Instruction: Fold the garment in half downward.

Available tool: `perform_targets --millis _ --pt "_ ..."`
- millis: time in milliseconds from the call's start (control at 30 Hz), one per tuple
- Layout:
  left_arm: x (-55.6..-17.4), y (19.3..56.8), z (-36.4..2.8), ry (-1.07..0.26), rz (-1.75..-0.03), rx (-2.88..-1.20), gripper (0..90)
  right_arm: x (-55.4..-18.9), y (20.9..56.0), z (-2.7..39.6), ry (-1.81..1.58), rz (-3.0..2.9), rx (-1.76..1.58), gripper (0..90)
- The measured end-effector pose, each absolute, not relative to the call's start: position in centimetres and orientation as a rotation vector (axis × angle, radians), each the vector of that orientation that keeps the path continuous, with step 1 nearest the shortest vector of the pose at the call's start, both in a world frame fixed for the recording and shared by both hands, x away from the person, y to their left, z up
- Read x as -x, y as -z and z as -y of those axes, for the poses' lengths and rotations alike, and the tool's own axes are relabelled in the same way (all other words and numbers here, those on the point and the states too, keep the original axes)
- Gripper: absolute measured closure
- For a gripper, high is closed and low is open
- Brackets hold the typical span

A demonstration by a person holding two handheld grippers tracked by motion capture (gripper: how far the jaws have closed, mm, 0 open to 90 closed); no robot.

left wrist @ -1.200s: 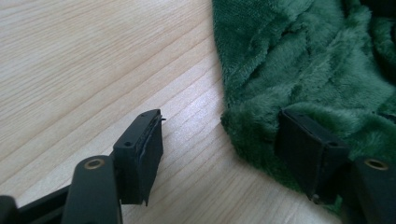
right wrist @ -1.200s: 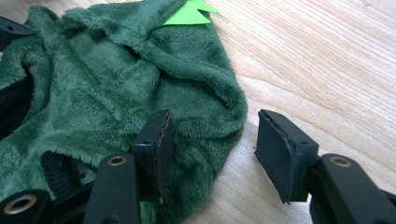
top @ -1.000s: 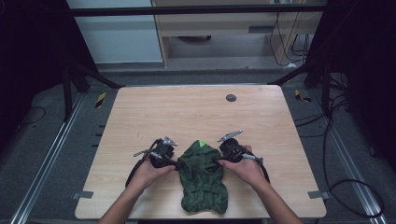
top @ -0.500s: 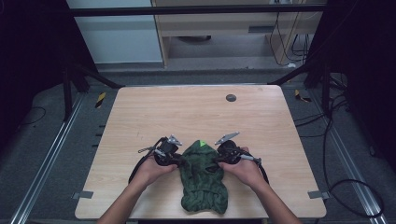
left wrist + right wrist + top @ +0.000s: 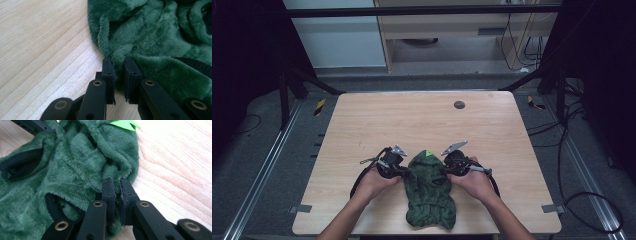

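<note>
**Both grippers clamped on a green fleece garment**

Light wooden table [image 5: 362, 130] fills the middle of the high view, with grey floor around it and a pale cabinet in the upper part of the frame.

Low in the centre of that view, the left gripper [image 5: 398, 171] and the right gripper [image 5: 447, 171] are at the two sides of a dark green fleece garment [image 5: 430, 197]. Each one is held by a hand of the person, and the forearms enter from the bottom edge.

In the left gripper view, the left gripper [image 5: 119, 65] has its jaws nearly together, and a fold of the garment edge [image 5: 155, 40] is pinched between the pads. In the right gripper view, the right gripper [image 5: 117, 185] also has its jaws close together on a fold of the green fleece [image 5: 75, 162]. The jaws of both grippers have just been closing, with the fabric between them.

The garment lies flat on the table near its lower edge. It has black ribbed cuffs [image 5: 17, 167] and a small bright green tag [image 5: 428, 153] at its upper end.

Farther out, a small dark round disc [image 5: 459, 105] is on the table in the upper centre, well apart from the garment. No container is on the table.
</note>
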State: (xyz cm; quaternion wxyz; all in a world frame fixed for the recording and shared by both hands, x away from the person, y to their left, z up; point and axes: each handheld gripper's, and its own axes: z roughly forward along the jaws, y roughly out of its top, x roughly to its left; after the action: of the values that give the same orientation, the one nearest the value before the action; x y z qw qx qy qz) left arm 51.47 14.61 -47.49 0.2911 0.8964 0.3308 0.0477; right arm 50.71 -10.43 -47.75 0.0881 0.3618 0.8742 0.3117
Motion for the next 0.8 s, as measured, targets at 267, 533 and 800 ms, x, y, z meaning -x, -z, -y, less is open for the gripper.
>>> perform_targets --millis 267,533,800 --pt "-51.6 46.5 -14.4 -0.145 -0.864 -2.381 81.9 -50.6 46.3 10.8 -0.953 -2.585 -1.050 84.7" --pt "-51.9 45.9 -14.3 -0.150 -0.857 -2.372 82.0 -50.5 45.5 11.2 -0.955 -2.572 -1.034 84.8" --pt "-52.0 45.5 -14.4 -0.156 -0.855 -2.371 81.9 -50.7 45.1 11.5 -0.956 -2.565 -1.029 84.8"
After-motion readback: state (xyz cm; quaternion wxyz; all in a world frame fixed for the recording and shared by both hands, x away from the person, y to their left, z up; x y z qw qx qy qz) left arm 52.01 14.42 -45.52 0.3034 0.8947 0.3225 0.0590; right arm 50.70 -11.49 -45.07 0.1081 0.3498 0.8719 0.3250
